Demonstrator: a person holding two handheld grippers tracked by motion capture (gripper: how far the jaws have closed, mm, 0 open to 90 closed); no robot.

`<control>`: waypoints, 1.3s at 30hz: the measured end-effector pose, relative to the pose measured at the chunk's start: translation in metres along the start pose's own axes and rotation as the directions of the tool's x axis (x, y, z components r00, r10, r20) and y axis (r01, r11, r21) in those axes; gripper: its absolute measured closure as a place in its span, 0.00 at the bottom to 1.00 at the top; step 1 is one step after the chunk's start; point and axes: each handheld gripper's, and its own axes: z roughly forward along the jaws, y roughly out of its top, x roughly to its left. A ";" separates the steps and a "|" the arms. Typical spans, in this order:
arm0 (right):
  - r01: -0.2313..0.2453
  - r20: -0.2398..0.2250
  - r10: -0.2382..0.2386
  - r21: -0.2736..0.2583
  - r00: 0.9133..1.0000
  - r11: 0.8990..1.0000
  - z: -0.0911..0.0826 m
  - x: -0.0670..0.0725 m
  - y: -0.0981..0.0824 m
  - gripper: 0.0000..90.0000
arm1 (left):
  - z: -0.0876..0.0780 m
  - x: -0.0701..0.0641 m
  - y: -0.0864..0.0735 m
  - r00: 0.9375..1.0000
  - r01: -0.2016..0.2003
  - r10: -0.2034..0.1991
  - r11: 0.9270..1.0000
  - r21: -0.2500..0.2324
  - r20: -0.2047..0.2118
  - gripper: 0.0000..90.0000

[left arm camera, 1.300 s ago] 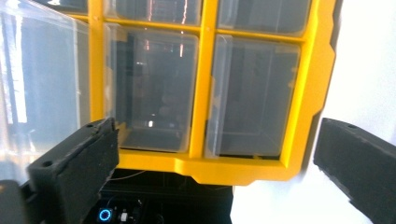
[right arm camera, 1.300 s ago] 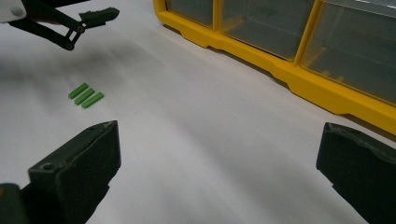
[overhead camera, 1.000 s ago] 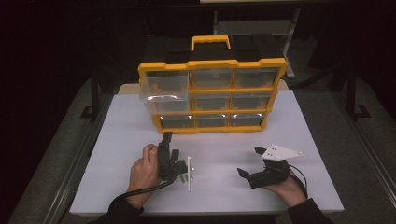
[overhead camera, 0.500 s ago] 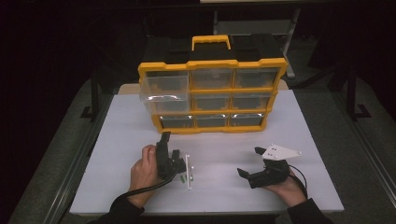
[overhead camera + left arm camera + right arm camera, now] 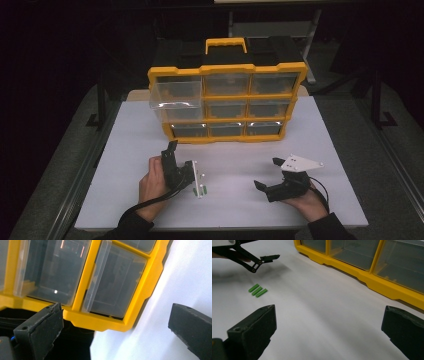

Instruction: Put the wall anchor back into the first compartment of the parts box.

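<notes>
A yellow organizer case with clear drawers stands upright at the far middle of the white bench, its yellow handle on top. Its upper left drawer is pulled out toward the near side, while the other drawers sit flush in the frame.

The left gripper is held over the bench near and left of centre, just in front of the case's lower left corner; its jaws stand wide apart with nothing between them. In the left gripper view those jaws frame the case's yellow corner and two clear drawers.

Three small green pegs lie side by side on the bench, just right of the left gripper. In the high view they sit beside a small white piece, too small to identify.

The right gripper rests on the near right of the bench, well apart from the case, jaws wide and empty, its grey three-cornered plate on top.
</notes>
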 end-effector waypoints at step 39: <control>0.013 -0.002 -0.013 0.005 1.000 1.000 0.000 0.001 0.000 0.00 | 0.004 0.024 -0.011 0.872 0.470 -0.470 0.882 0.031 0.138 0.00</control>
